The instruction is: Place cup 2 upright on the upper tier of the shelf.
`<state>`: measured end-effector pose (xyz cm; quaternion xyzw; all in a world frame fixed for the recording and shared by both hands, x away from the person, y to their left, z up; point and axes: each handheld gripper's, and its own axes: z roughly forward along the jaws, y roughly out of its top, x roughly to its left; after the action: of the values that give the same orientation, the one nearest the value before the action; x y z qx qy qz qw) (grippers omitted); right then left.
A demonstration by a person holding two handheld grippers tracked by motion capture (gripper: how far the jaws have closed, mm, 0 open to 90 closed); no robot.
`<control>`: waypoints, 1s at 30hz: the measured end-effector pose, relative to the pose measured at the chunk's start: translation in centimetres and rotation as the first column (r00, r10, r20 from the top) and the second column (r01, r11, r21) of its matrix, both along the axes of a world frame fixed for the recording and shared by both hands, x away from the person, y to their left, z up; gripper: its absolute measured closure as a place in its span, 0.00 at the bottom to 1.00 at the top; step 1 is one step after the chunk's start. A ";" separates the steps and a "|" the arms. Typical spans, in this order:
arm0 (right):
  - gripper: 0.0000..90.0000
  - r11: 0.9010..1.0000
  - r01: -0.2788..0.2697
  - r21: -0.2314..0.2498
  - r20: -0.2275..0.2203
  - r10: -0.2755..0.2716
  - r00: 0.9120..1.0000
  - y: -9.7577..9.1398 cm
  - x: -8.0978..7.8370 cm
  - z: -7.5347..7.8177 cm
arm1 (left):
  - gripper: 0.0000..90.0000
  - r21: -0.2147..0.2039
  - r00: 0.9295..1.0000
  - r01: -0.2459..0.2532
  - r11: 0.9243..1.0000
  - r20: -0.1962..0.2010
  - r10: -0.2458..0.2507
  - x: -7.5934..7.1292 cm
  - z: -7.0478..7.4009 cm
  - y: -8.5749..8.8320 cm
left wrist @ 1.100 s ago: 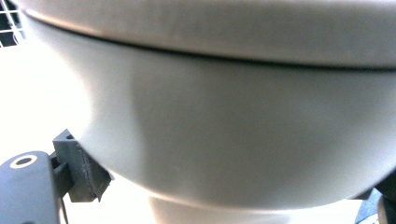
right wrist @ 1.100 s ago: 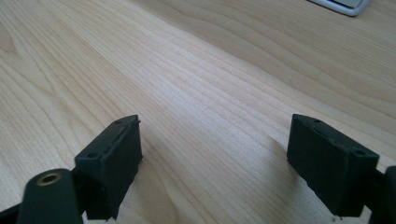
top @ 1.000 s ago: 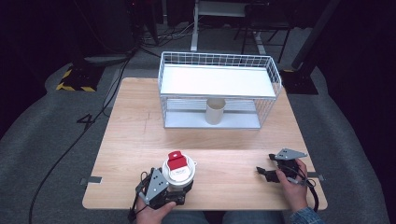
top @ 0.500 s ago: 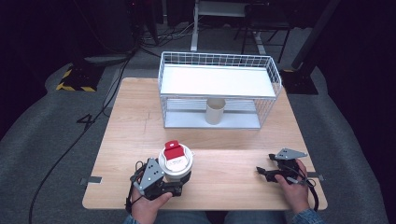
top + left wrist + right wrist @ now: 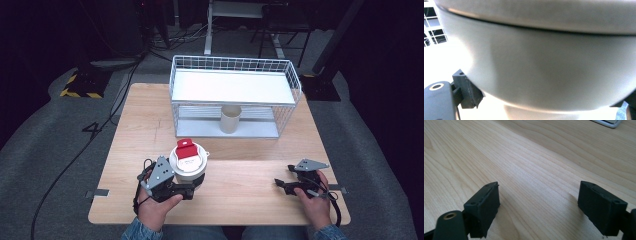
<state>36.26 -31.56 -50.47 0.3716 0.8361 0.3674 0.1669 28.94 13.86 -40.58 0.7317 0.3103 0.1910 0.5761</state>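
A white cup with a lid and a red label [image 5: 188,159] hangs just above the wooden table [image 5: 240,192] at the front left. My left gripper [image 5: 192,186] is shut on its lower body. In the left gripper view the cup's pale side [image 5: 544,62] looms close, with one black pad [image 5: 470,91] pressed against it at the left. My right gripper [image 5: 283,177] rests low at the front right. Its jaws stand open [image 5: 539,207] over bare wood.
A white wire basket rack [image 5: 235,87] with a flat white shelf stands at the back of the table. A beige paper cup [image 5: 230,119] sits under that shelf. Dark floor and cables surround the table.
The left gripper has risen with the lidded cup and shifted slightly away from the front edge. The right gripper has stayed put.
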 end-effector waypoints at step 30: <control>0.02 0.995 0.095 -0.029 -0.026 -0.096 0.995 0.4 0.6 -0.1 | 0.14 0.023 0.994 0.096 0.995 0.052 -0.097 3.6 7.1 -1.0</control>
<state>36.86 -31.13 -50.60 0.4137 0.8246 0.3423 0.1781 32.50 12.85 -33.45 0.7464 0.2569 0.1854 0.5853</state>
